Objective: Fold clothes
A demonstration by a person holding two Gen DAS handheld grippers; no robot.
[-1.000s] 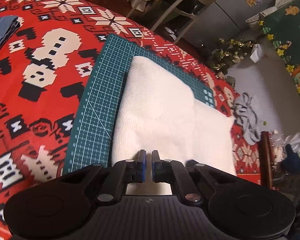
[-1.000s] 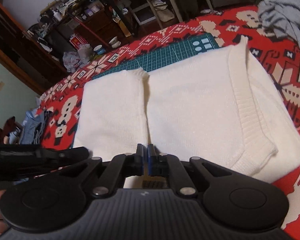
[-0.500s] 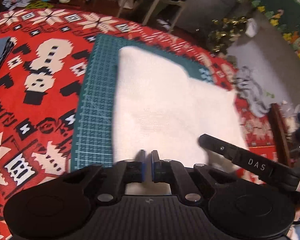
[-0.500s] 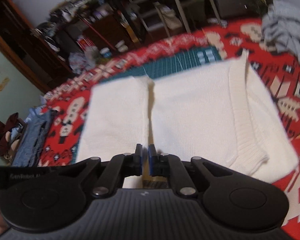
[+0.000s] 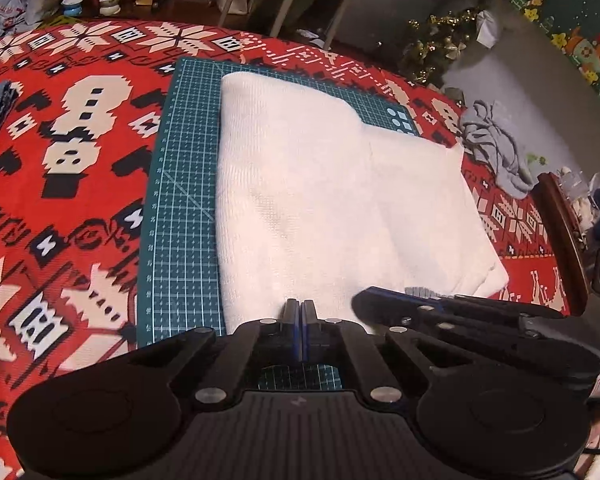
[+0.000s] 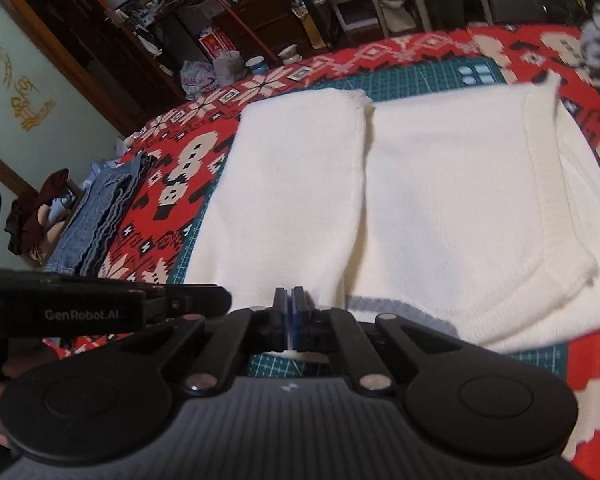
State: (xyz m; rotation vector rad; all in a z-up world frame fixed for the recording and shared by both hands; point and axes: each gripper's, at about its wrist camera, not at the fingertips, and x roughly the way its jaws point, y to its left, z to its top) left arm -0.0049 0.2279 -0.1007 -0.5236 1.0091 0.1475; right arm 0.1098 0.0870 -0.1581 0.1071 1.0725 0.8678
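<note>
At the far left of the right wrist view a stack of folded denim [image 6: 100, 216] lies on the red patterned cloth [image 5: 60, 152] that covers the counter, well apart from the work. Next comes the green cutting mat [image 5: 180, 208], its gridded strip bare along the left side. On the mat lies the white sweater [image 5: 320, 200], folded into a thick block with two panels side by side and a seam-like gap between them; its ribbed hem [image 6: 540, 184] runs down the right-hand panel, and its right edge spills past the mat onto the red cloth. The left gripper [image 5: 300, 312] sits at the near edge of the sweater, jaws pressed together, and a sliver of mat shows beneath them; whether any fabric is pinched cannot be told. Just to its right, the right gripper [image 5: 364, 304] reaches in low over the same near edge. In its own view the right gripper [image 6: 289, 300] also has its jaws fully together, over the near edge by the gap between the panels. Beyond the sweater's right side a crumpled grey garment [image 5: 496, 148] lies on the cloth.
</note>
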